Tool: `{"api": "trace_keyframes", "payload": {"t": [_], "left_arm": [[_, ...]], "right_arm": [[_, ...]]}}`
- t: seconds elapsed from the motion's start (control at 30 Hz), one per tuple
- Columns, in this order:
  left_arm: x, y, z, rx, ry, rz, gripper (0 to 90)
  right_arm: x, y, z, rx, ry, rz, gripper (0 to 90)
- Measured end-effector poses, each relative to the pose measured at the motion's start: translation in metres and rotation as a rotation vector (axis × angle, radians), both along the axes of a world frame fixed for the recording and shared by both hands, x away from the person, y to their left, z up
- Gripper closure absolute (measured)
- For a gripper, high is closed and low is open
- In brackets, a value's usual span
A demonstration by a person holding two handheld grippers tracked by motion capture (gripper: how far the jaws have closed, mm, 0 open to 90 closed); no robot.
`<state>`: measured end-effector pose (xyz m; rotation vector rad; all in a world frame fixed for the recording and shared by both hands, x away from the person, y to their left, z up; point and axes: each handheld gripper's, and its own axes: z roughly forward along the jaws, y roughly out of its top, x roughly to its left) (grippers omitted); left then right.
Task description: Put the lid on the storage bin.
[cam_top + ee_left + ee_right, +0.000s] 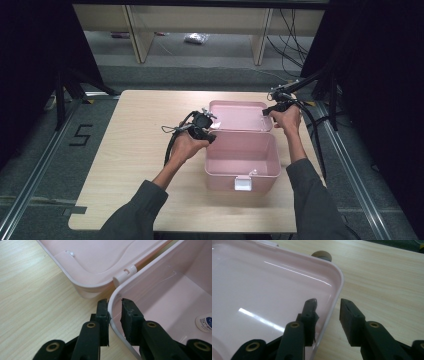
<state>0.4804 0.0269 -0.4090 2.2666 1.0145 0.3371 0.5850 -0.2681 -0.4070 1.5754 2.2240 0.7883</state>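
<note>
A pink plastic box [242, 152] stands open on the wooden table, its lid [240, 116] laid back flat behind it. A white latch [243, 183] hangs on its front wall. My left gripper [210, 136] is at the box's rear left corner. In the left gripper view its jaws straddle the box's rim [113, 293] near the white hinge [125, 273]; the gripper [115, 301] is open, its outer jaw touching the wall. My right gripper [267, 111] is at the lid's right corner. It [328, 302] stands open astride the lid's rim [337, 287].
A round white sticker [205, 322] lies on the box's floor. A brown knob [322, 255] peeks from behind the lid's edge. Bare table [135, 150] spreads to the left. Cables [315, 130] trail off the table's right side, and black stands rise at both rear corners.
</note>
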Motion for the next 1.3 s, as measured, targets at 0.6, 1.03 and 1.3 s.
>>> {"api": "trace_keyframes", "payload": {"t": [0.6,1.03,1.3], "left_arm": [[0.001,0.000,0.000,-0.012,-0.004,-0.002,76.8],[0.001,-0.001,-0.001,-0.010,-0.013,0.006,76.7],[0.002,-0.001,-0.001,-0.012,-0.019,0.006,76.5]], "right_arm": [[-0.006,0.004,0.008,0.033,-0.053,-0.060,78.9],[-0.025,-0.004,0.050,0.079,-0.154,-0.033,82.9],[-0.035,-0.007,0.066,0.114,-0.181,-0.015,84.2]]}}
